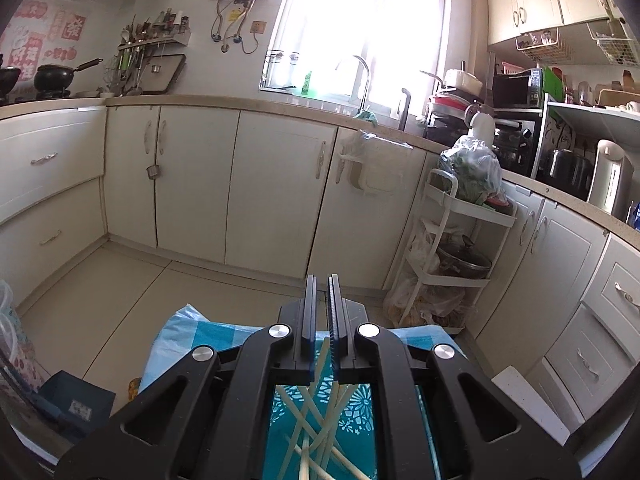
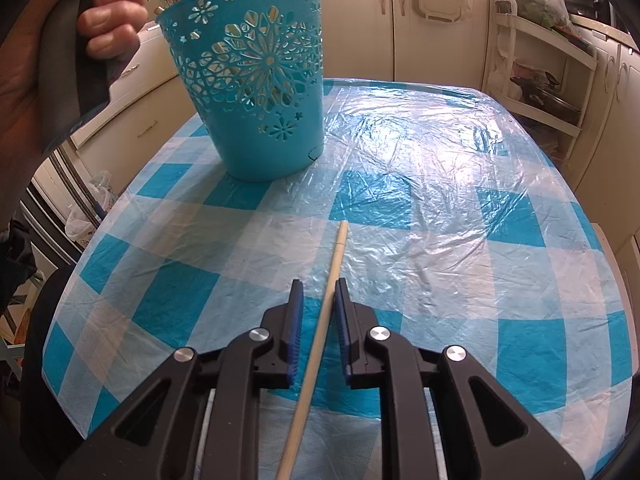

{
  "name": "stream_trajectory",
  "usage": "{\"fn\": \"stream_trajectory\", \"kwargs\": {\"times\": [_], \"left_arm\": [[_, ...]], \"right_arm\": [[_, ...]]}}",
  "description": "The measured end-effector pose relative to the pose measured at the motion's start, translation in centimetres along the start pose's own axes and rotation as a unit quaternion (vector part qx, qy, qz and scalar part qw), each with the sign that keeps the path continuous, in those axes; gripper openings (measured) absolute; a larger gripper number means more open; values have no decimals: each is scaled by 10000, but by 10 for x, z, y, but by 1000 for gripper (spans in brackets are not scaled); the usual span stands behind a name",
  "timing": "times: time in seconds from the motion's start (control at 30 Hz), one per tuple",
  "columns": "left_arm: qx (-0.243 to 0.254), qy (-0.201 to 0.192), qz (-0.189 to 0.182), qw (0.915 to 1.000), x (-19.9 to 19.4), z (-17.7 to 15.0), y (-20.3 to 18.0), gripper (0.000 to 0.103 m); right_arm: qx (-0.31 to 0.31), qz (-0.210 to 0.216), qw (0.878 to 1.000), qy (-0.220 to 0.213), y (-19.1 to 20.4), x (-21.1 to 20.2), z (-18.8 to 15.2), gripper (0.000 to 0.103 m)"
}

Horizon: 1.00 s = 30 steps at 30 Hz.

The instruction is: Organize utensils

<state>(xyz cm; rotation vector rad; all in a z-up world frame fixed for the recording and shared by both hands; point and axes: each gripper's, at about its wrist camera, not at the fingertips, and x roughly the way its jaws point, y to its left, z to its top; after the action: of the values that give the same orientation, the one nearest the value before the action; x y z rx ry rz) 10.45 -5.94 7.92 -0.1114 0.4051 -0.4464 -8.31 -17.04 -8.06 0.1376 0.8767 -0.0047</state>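
Checked plastic sheeting (image 2: 440, 208) covers the kitchen table. At its 11 o'clock stands the teal bucket (image 2: 256, 80), already holding chopsticks (image 1: 320, 432). The left gripper (image 1: 322, 320) is pressed together above it, on a chopstick as far as I can tell. The right gripper (image 2: 319, 312), jaws spread, straddles a loose chopstick (image 2: 320, 320) without pinching; closing off-centre could roll it away. The bucket looks light, and a nudge from the left hand (image 2: 72, 40) could tip it.

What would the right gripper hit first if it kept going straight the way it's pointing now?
Probably the checked tablecloth: the right gripper tilts down at it, astride a chopstick lying on it. The blue basket stands off to the left, though depth is uncertain.
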Motion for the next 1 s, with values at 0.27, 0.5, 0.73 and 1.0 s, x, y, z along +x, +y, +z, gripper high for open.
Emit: {"fn": "stream_trajectory", "kwargs": {"times": [0.27, 0.5, 0.73, 1.0], "left_arm": [[187, 398, 97, 9990, -14, -19, -1, 30], [7, 380, 343, 9987, -64, -31, 23, 75], [-213, 990, 606, 9930, -97, -89, 65, 83], [-75, 1931, 642, 9790, -74, -154, 68, 83]], "right_arm": [[-19, 14, 10000, -1, 0, 0, 0, 19], [-188, -105, 9998, 9, 5, 0, 0, 20], [-404, -312, 9987, 53, 11, 0, 0, 20], [-468, -299, 9984, 91, 15, 1, 1, 10]]}}
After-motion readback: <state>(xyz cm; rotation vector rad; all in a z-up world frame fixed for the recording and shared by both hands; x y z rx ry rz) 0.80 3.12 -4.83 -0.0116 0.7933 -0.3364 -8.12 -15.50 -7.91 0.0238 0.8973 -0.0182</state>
